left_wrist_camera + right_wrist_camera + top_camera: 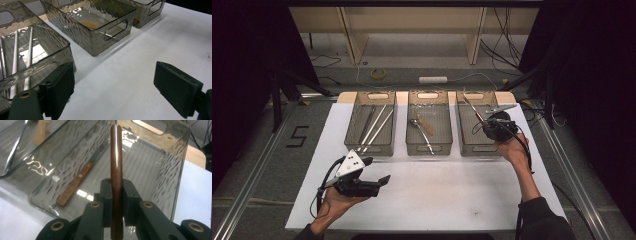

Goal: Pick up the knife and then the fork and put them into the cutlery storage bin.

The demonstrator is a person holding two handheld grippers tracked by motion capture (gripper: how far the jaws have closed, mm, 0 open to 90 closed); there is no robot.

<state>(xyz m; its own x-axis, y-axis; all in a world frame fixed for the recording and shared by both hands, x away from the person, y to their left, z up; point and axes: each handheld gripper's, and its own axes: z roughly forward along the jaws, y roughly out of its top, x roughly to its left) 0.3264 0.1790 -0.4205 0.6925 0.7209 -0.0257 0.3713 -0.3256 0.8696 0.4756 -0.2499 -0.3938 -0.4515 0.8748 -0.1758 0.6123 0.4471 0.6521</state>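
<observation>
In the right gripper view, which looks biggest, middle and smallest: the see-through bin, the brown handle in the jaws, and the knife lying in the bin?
1. See-through bin: biggest.
2. Brown handle, clamped in the right gripper: middle, though nearness to the camera enlarges it.
3. Knife lying in the bin: smallest, but farther away, so this order is unsure.

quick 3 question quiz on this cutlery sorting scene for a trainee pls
1. True or false: the right gripper is shut on a wooden-handled utensil.
2. Which bin is that gripper above: A left bin, B middle bin, C right bin?
3. What already lies in the right bin?

Key: 1 true. 2 C. 3 a wooden-handled knife.
</observation>
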